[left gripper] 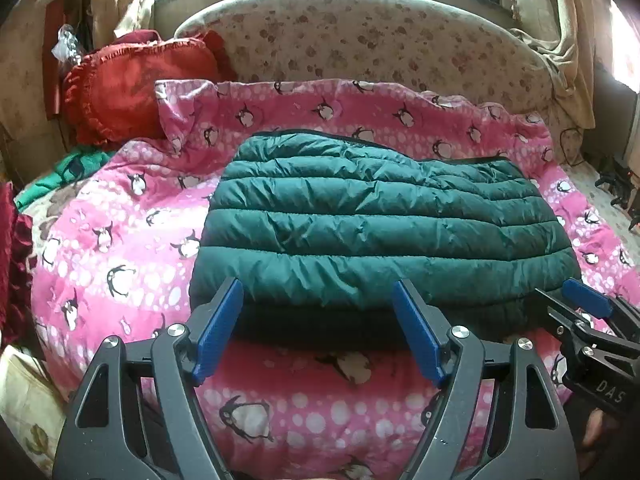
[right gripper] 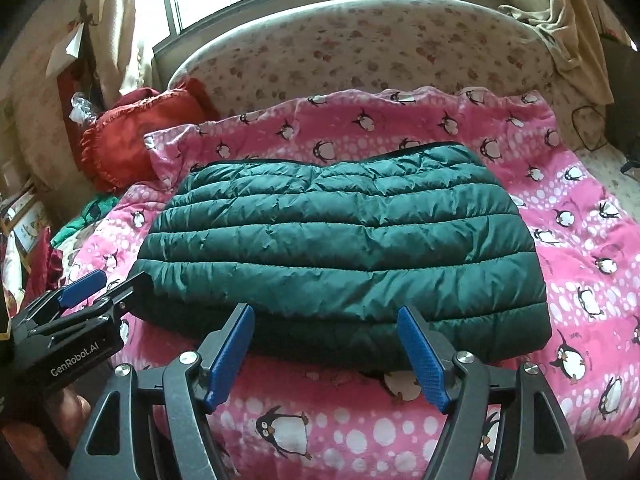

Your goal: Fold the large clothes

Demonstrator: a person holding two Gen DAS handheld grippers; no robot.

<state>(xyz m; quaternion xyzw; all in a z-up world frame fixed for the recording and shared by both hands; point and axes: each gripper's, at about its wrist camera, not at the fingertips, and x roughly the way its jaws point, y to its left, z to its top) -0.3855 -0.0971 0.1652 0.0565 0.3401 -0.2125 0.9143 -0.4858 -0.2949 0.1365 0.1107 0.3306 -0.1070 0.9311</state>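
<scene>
Both claws, left claw (left gripper: 318, 294) and right claw (right gripper: 326, 320), hang released just before the folded green jacket (left gripper: 372, 224) on the pink blanket (left gripper: 120, 240).

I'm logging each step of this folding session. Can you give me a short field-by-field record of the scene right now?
garment: green puffer jacket, folded into a compact block
surface: pink penguin-print blanket on a bed
left gripper: open, empty, at the jacket's near edge
right gripper: open, empty, at the jacket's near edge
beside the blanket: red ruffled pillow, at the far left
behind: floral headboard, window above it
</scene>
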